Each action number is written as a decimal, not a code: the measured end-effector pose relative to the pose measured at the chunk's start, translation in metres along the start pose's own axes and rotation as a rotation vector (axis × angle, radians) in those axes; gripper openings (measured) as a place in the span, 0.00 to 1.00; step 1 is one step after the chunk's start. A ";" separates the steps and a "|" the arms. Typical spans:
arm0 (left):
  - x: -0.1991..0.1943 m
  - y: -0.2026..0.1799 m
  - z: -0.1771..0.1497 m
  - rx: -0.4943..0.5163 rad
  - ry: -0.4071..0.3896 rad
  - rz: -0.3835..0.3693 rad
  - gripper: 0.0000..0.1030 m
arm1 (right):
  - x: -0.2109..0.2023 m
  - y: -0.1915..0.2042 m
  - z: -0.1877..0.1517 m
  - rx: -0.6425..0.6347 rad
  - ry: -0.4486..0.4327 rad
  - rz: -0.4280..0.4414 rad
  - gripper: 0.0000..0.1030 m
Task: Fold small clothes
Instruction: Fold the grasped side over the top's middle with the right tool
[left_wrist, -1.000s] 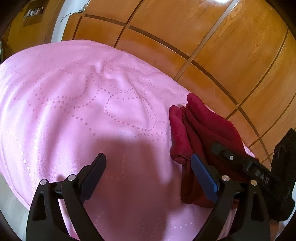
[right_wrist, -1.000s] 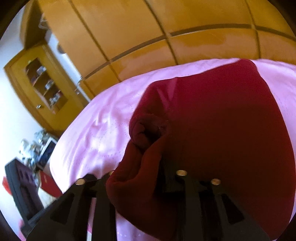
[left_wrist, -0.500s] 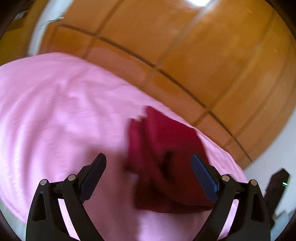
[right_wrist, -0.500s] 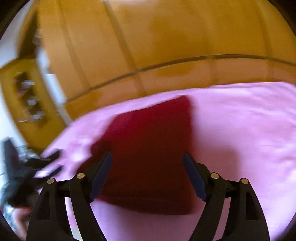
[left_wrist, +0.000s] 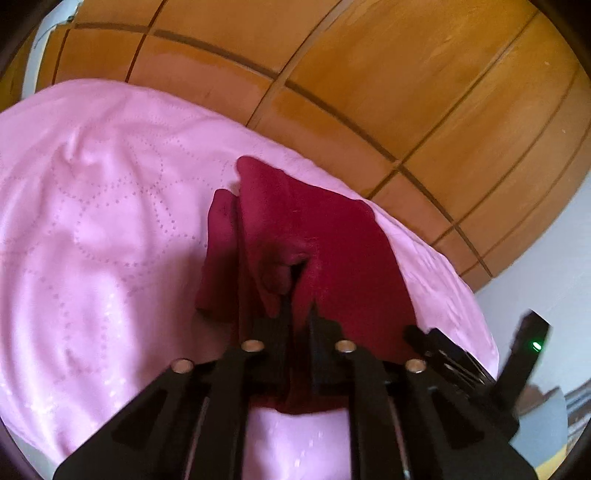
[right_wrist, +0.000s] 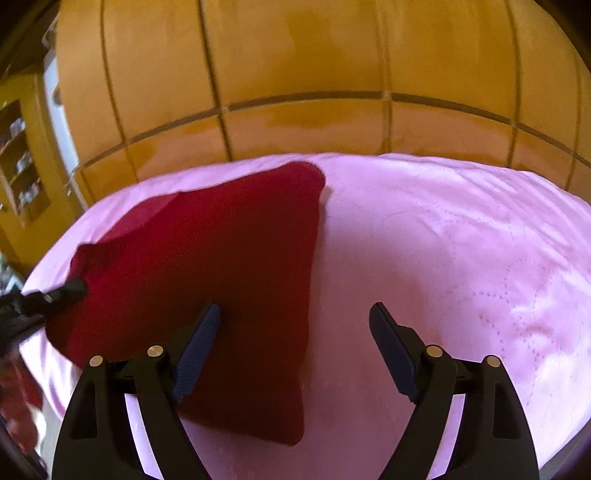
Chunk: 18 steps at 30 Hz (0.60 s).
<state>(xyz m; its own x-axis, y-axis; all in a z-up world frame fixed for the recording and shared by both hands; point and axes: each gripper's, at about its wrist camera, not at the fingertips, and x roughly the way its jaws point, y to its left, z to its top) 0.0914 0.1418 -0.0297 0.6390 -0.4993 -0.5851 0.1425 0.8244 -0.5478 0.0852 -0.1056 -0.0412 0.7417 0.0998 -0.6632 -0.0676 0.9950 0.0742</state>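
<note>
A dark red garment (left_wrist: 332, 236) lies folded on a pink quilted bedspread (left_wrist: 92, 221). In the left wrist view my left gripper (left_wrist: 295, 295) is shut on a bunched edge of the garment near its middle. In the right wrist view the same garment (right_wrist: 229, 258) lies flat, roughly rectangular. My right gripper (right_wrist: 295, 325) is open and empty just above it, its left finger over the cloth and its right finger over bare bedspread (right_wrist: 461, 258). The left gripper's tip (right_wrist: 70, 290) shows pinching the garment's left edge.
An orange-brown wooden wardrobe (left_wrist: 369, 74) with panel grooves stands behind the bed, also in the right wrist view (right_wrist: 295, 66). A wooden shelf unit (right_wrist: 18, 158) stands at far left. The right gripper's body (left_wrist: 480, 369) shows at the bed's right edge.
My left gripper has closed on the red garment's edge; it was open before. My right gripper has let go of the garment, opened and drawn back. The garment now lies flatter.
</note>
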 end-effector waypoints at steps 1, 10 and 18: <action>0.001 0.002 -0.002 0.003 0.010 0.006 0.06 | 0.002 0.000 -0.003 -0.014 0.015 0.009 0.79; 0.034 0.011 -0.019 0.106 0.027 0.102 0.14 | 0.023 -0.004 -0.029 0.033 0.109 0.055 0.84; -0.031 -0.009 0.005 0.077 -0.196 0.207 0.67 | -0.022 -0.029 -0.008 0.092 -0.009 0.093 0.84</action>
<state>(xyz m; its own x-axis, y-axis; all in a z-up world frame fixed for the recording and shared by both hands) 0.0741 0.1507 -0.0036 0.7936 -0.2638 -0.5483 0.0467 0.9249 -0.3774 0.0653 -0.1363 -0.0345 0.7413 0.1915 -0.6432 -0.0759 0.9762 0.2033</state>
